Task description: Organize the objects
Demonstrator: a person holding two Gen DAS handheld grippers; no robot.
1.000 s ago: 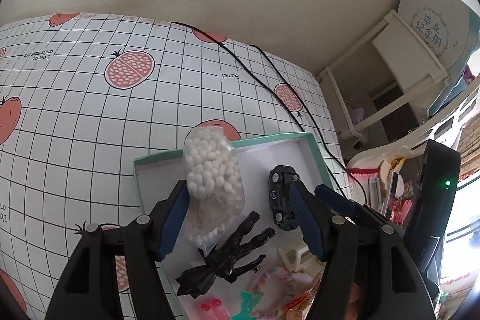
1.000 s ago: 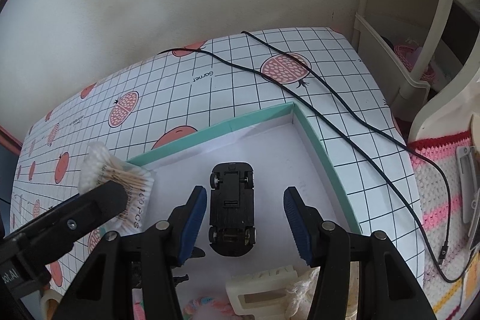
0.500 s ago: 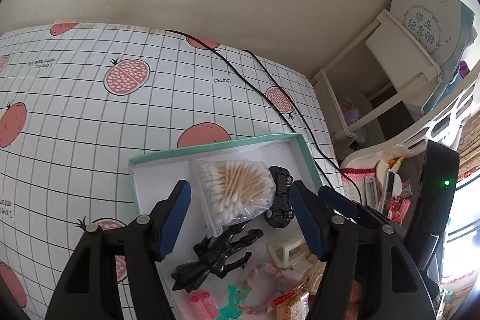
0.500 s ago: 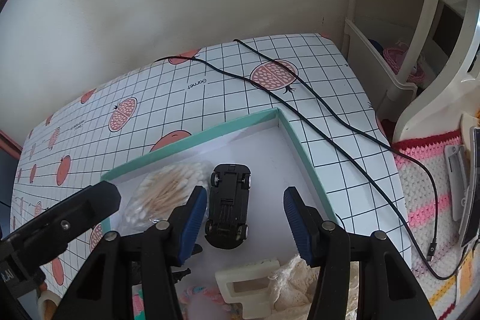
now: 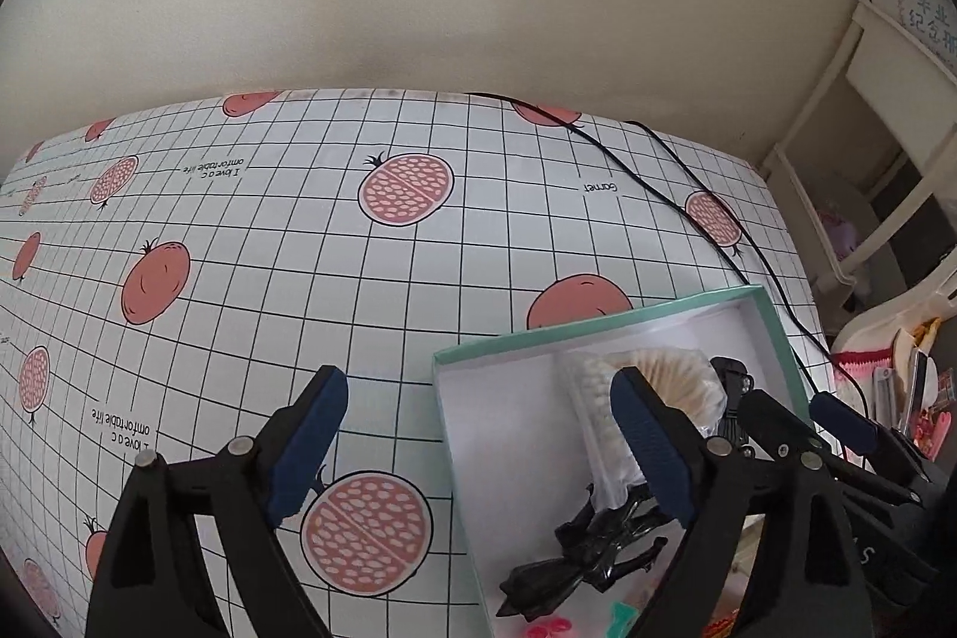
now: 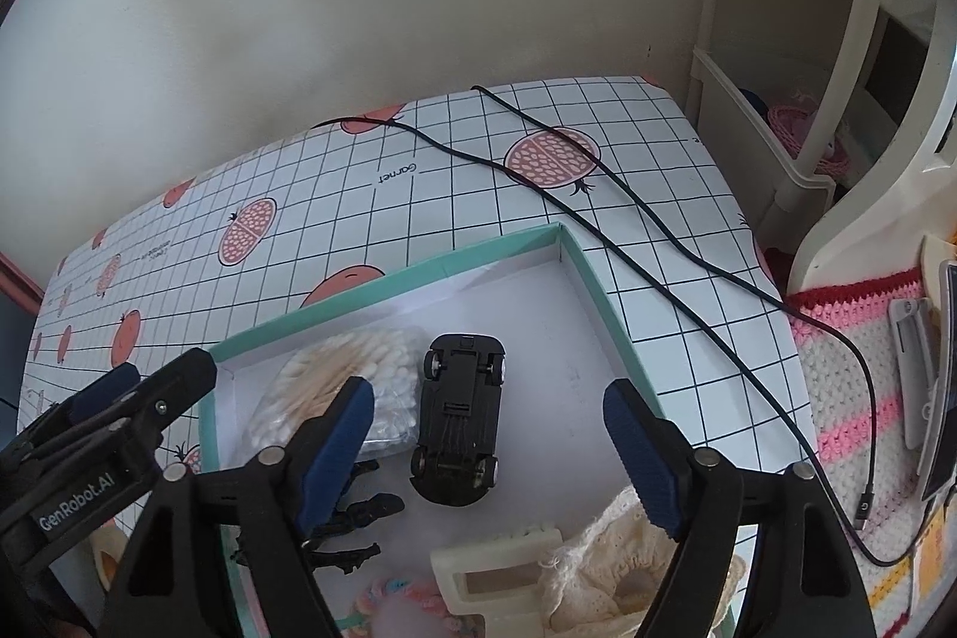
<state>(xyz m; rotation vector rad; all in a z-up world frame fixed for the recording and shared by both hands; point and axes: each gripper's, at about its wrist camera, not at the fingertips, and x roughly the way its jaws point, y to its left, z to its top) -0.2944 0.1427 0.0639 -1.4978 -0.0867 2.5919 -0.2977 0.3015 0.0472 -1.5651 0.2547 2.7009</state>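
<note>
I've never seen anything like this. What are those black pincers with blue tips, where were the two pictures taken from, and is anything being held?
They are hand-held grippers, one in each of a person's hands, and each carries a wide-angle camera looking along its two fingers. One picture comes from the left gripper, the other from the right gripper. Both are open and hold nothing.

Below them, a tablecloth with a grid and fruit prints covers the table, with a black cable across it. A shallow teal-edged box holds a bag of cotton swabs, a black toy car lying upside down, a black figure, a cream plastic piece and lacy fabric.
</note>
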